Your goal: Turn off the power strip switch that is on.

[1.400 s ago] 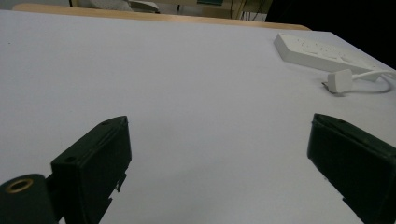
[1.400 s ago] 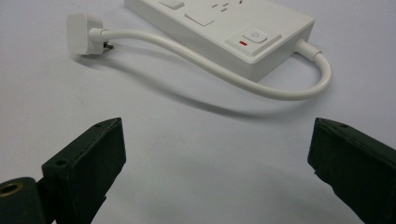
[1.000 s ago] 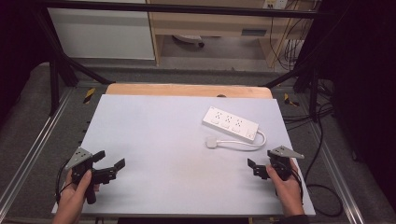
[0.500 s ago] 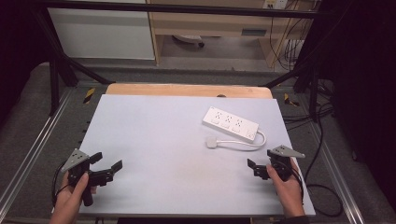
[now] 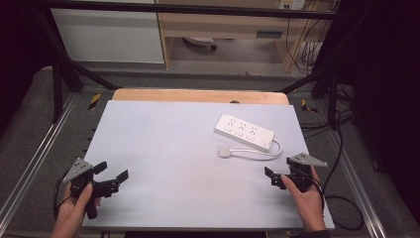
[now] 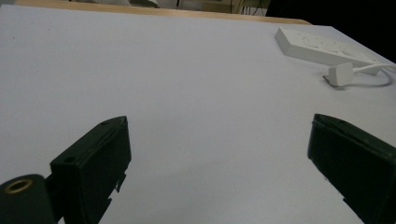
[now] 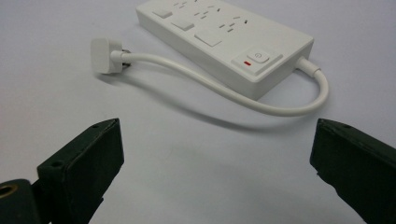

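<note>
A white power strip lies flat at the right rear of the pale table. Its short cable curls forward to a white plug resting on the table. My right gripper is open near the front right edge, a short way in front of the cable loop. Its view looks over the strip, the plug and the strip's button with a red mark, with the right gripper empty. My left gripper is open and empty at the front left. The strip is far off in its view.
A wooden strip borders the table's far edge. Metal rails run along both sides, and cables trail on the floor at the right. Cabinets stand beyond the table.
My left gripper has drifted slightly left and toward the near edge. The right gripper and the power strip have stayed put.
</note>
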A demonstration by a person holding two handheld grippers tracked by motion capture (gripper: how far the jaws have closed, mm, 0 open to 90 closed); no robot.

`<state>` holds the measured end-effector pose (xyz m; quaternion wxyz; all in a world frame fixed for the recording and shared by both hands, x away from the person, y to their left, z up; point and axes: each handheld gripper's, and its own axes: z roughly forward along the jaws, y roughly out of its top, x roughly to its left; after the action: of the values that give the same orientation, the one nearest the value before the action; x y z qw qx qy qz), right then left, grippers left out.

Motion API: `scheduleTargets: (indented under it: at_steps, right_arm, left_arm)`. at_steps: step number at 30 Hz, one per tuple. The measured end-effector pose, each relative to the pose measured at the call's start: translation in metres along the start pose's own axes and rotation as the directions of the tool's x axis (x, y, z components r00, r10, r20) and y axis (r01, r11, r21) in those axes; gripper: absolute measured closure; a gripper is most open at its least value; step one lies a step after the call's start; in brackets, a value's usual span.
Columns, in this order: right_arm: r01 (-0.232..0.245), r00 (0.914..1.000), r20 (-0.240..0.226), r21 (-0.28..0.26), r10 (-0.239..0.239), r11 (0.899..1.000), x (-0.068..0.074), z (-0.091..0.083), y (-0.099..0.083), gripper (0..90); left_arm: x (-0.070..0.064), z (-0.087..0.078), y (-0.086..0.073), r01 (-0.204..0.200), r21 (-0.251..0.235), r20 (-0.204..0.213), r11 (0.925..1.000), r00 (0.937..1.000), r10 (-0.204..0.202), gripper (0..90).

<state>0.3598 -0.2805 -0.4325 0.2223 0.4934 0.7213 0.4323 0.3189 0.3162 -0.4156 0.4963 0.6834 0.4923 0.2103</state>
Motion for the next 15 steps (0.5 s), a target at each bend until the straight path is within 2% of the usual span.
scheduleTargets:
  at_steps: [8,15]
  right_arm:
    - [-0.016,0.9998,-0.01,-0.035,0.016,0.999,0.007,-0.003,0.005,5.6]
    - [-0.051,0.9984,0.022,-0.055,0.052,0.997,0.004,-0.001,0.015,4.5]
  left_arm:
    - [0.001,0.001,-0.001,0.007,0.001,0.0,1.0,1.0,-0.007,6.1]
    - [0.002,0.0,-0.002,0.007,0.01,-0.003,0.9999,1.0,-0.007,6.2]
